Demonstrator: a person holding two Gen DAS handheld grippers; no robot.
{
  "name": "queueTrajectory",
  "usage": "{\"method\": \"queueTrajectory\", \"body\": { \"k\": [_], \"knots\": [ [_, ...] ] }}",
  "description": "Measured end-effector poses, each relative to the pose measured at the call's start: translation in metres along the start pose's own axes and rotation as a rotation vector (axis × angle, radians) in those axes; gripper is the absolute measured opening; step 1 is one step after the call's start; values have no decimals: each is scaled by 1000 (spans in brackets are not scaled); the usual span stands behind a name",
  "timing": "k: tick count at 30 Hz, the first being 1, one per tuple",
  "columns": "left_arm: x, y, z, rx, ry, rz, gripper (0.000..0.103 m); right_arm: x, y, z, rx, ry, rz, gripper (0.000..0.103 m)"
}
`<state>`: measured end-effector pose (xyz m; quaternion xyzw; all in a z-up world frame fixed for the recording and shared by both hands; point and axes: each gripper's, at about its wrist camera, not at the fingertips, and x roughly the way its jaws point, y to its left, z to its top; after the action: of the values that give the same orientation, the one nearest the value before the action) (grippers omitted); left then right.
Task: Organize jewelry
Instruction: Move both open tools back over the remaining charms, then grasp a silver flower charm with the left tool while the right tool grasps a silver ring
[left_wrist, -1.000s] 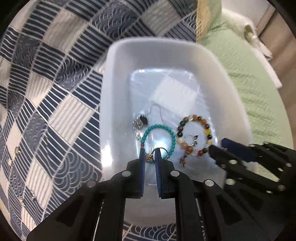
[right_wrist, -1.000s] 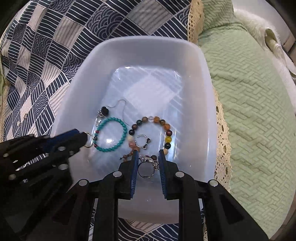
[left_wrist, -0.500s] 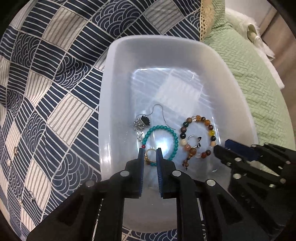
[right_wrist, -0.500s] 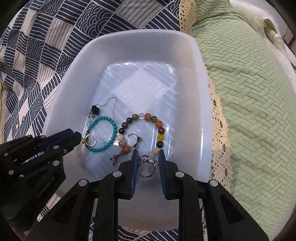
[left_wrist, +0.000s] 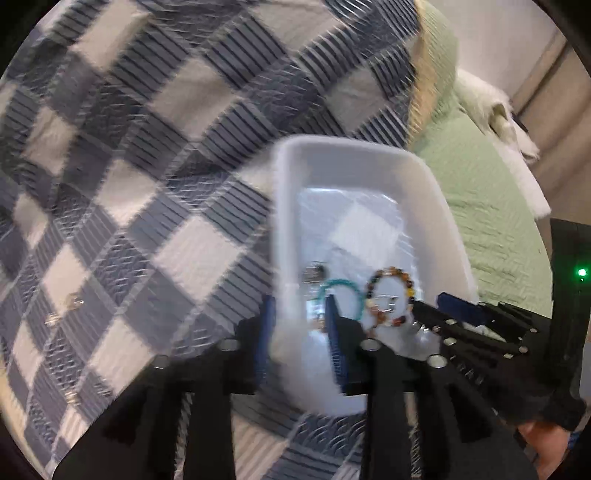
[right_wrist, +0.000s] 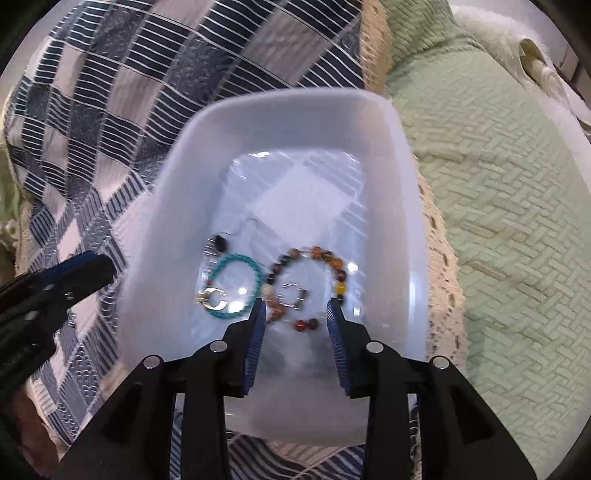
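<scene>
While both pairs of tongs stand released with nothing between their blue pads, the right tongs (right_wrist: 295, 314) hover over the near end of the translucent white plastic tub (right_wrist: 402, 206), and the left tongs (left_wrist: 299, 314) straddle its near left wall. Just past the right pads lie the multicoloured agate bead bracelet (right_wrist: 325, 254), ringing a small silver charm (right_wrist: 293, 293), and beside it the turquoise bead bracelet (right_wrist: 255, 267) with a gold ring (right_wrist: 214, 297) inside. Behind them rests a black-bead hook earring (right_wrist: 221, 242). The tub sits on a navy-and-white patchwork quilt (right_wrist: 110, 92); a green textured blanket (right_wrist: 498, 184) spreads farther right.
</scene>
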<state>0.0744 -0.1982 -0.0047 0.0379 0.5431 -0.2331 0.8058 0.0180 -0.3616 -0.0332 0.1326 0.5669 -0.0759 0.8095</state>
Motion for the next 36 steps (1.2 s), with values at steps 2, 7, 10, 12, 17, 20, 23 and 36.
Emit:
{"method": "queueTrajectory", "body": {
  "k": [2,7,10,12,17,20,23,36],
  "knots": [
    [-19,30,-4,-47,-17,22,36,-7,18,2,-23,-24,26,40],
    [-49,111,-13,-210,-17,70,44,-23,79,1,-121,-77,99,48],
    [-63,152,-23,-285,-16,100,50,-30,115,-1,-182,-99,120,63],
    [-69,172,-33,-303,-14,149,53,-29,139,-4,-229,-95,125,64],
    [-67,198,-58,-314,9,204,58,-16,183,-7,-279,-65,137,64],
    [-55,211,-75,-340,45,194,58,-7,203,-12,-285,-47,145,64],
    [-49,218,-89,-351,54,169,58,1,221,-18,-293,-27,151,64],
    [0,236,-122,-339,156,207,48,25,251,-29,-338,19,119,64]
  ]
}}
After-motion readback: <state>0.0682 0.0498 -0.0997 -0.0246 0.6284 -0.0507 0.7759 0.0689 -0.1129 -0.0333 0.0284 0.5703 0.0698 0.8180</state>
